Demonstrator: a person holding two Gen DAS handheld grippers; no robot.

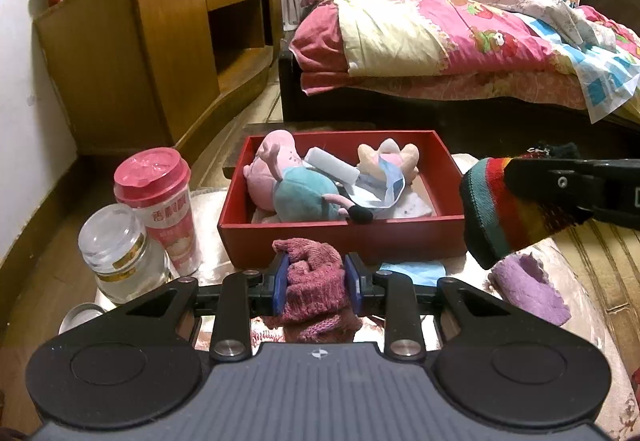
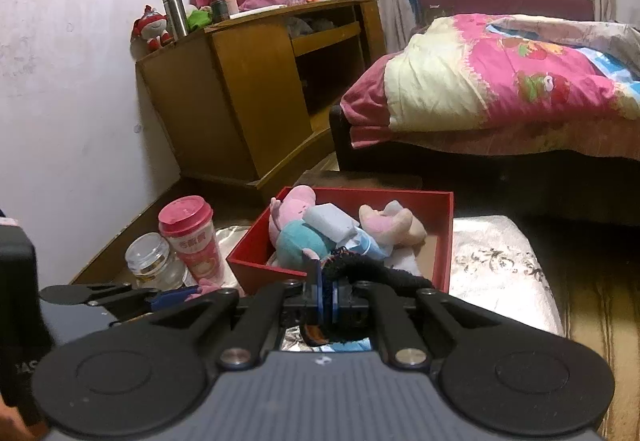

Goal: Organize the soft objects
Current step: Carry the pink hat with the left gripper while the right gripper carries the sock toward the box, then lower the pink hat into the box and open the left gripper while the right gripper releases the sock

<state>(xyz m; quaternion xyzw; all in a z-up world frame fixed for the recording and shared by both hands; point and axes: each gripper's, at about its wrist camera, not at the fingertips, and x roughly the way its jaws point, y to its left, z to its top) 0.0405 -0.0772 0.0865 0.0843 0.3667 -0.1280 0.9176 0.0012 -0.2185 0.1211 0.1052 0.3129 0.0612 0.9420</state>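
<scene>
A red box (image 1: 344,237) sits open on a low, shiny-covered table (image 1: 592,325), and everything here is placed relative to it.

To the left of the box stand a clear glass jar (image 1: 116,257) and, just behind it, a pink-lidded drink cup (image 1: 160,201). Both are hard things and look set aside from the sorting.

Inside the box lie a pink pig plush in a teal dress (image 1: 296,189), a pale sponge-like block (image 1: 332,165), a blue face mask (image 1: 384,189) and a small cream and pink plush (image 1: 388,157), heaped loosely, which suggests the box is the collecting place for soft items.

Just in front of the box, the left gripper (image 1: 316,277) has its blue pads pressed against the sides of a dark pink knitted sock (image 1: 316,281), pinching it, probably to carry it over the near wall of the box.

To the right of the box, the right gripper (image 2: 327,299) is squeezed fully together on a striped knitted sock (image 1: 496,209) with a dark cuff, which hangs clear of the table beside the right wall of the box.

Below that hanging sock, in front and to the right of the box, a purple knitted sock (image 1: 528,289) lies on the table, not yet gathered. A second blue mask (image 1: 412,269) lies against the front wall of the box.
</scene>
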